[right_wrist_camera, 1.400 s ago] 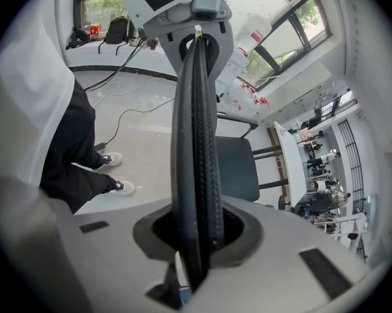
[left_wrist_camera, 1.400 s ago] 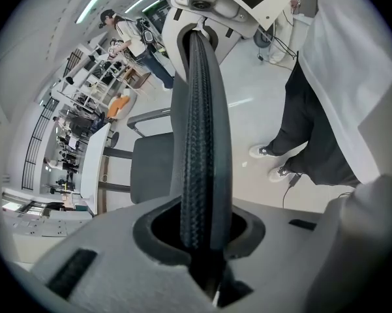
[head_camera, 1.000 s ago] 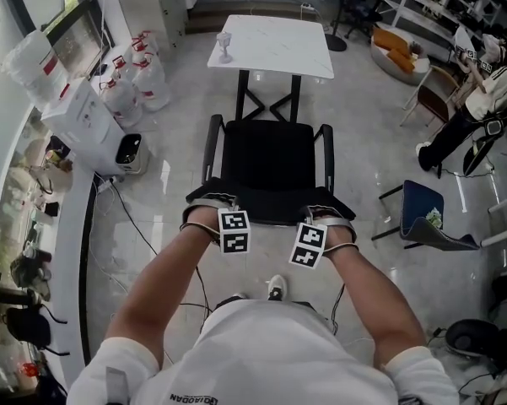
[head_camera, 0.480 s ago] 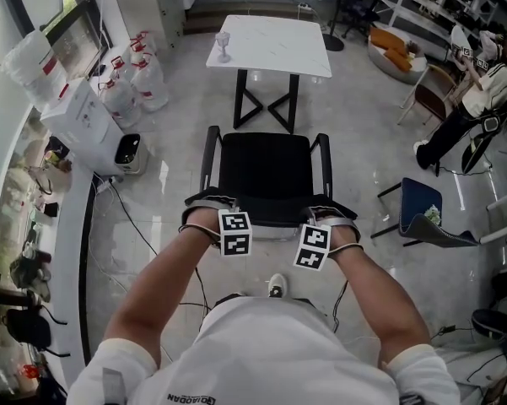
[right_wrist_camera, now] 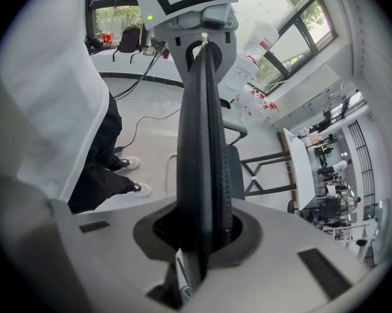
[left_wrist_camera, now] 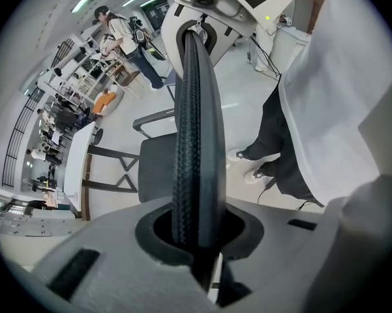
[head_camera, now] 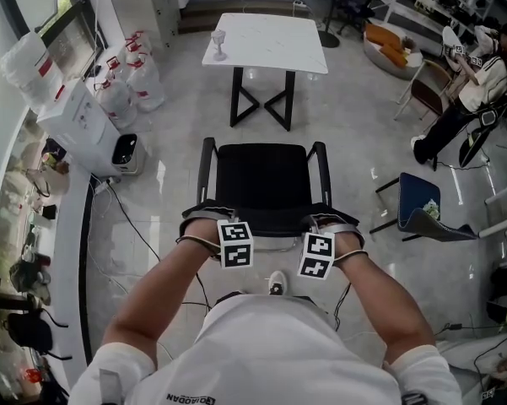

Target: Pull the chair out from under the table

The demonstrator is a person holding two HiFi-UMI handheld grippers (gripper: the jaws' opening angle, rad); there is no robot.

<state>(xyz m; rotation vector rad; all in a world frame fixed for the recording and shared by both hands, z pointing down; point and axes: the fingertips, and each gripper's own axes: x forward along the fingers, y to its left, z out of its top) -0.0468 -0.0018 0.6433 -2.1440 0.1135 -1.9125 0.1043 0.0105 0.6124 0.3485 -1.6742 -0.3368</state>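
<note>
**Chair clear of the table, both grippers on its back**

Head view: the chair [head_camera: 266, 180] stands clear of the table [head_camera: 266, 42], with its seat facing the table. My left gripper [head_camera: 214, 219] and right gripper [head_camera: 325, 224] grip the chair's back edge, on the side farthest from the table.

Left gripper view: my jaws have just been closing and now pinch that dark edge.

Right gripper view: my jaws are clamped on the same edge.

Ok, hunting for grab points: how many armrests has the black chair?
2, both on the chair: left armrest along its left edge, right armrest along its right. None looks hidden.
</note>
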